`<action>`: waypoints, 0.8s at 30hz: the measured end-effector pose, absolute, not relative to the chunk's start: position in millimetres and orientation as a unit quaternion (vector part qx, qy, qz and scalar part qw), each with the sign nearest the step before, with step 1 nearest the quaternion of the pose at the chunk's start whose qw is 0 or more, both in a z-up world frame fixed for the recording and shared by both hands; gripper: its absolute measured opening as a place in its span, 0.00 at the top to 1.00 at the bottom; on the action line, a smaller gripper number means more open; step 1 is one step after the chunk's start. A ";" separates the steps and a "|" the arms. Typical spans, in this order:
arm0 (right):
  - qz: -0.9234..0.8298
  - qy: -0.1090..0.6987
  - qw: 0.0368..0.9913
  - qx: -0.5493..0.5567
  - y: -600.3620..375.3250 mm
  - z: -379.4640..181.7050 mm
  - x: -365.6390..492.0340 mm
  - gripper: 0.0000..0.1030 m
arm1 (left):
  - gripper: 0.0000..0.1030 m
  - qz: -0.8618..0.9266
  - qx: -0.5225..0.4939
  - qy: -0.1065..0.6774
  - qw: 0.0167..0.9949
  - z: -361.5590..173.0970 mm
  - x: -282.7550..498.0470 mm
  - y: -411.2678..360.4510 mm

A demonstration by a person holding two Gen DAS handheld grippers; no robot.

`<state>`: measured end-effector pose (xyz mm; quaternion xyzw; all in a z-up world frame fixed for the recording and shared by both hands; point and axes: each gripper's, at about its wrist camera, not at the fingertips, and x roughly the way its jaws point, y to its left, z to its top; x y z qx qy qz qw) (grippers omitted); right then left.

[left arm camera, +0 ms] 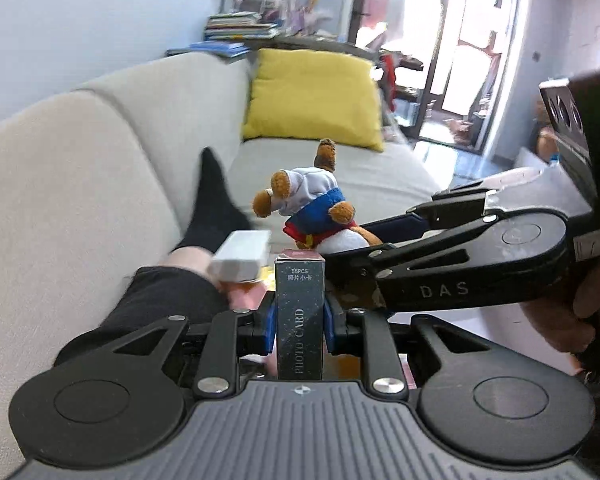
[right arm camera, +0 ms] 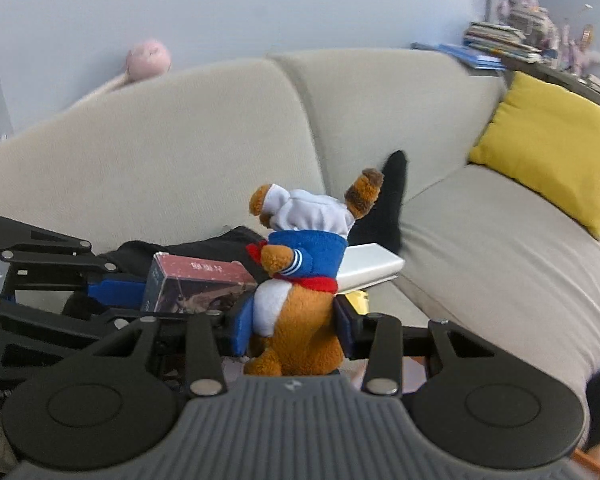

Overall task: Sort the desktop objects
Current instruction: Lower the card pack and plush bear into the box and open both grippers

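My left gripper (left arm camera: pixel 300 326) is shut on a dark photo card box (left arm camera: pixel 300 320) and holds it upright in the air. My right gripper (right arm camera: pixel 296 326) is shut on a brown plush toy (right arm camera: pixel 300 280) with a white hat and blue jacket. The two grippers are close together; the plush toy (left arm camera: pixel 320 212) shows just beyond the box in the left wrist view, with the right gripper's fingers (left arm camera: pixel 384 226) coming in from the right. The box (right arm camera: pixel 196 284) also shows in the right wrist view, at the left. A white rectangular object (left arm camera: pixel 242 256) sits just behind both; what it rests on is hidden.
A beige sofa (right arm camera: pixel 180 152) fills the background, with a yellow cushion (left arm camera: pixel 316 96). A person's leg in a black sock (left arm camera: pixel 216 204) lies on the sofa. Stacked books (left arm camera: pixel 240 26) stand on a ledge behind. A pink plush (right arm camera: pixel 148 58) sits on the sofa back.
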<state>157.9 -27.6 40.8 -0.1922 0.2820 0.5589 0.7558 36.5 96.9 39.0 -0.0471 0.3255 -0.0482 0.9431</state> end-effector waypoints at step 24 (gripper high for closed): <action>0.399 0.439 0.802 -0.075 -190.9 -8.4 209.3 0.57 | 0.75 -0.248 -0.111 0.449 0.851 -11.1 90.7 -2.8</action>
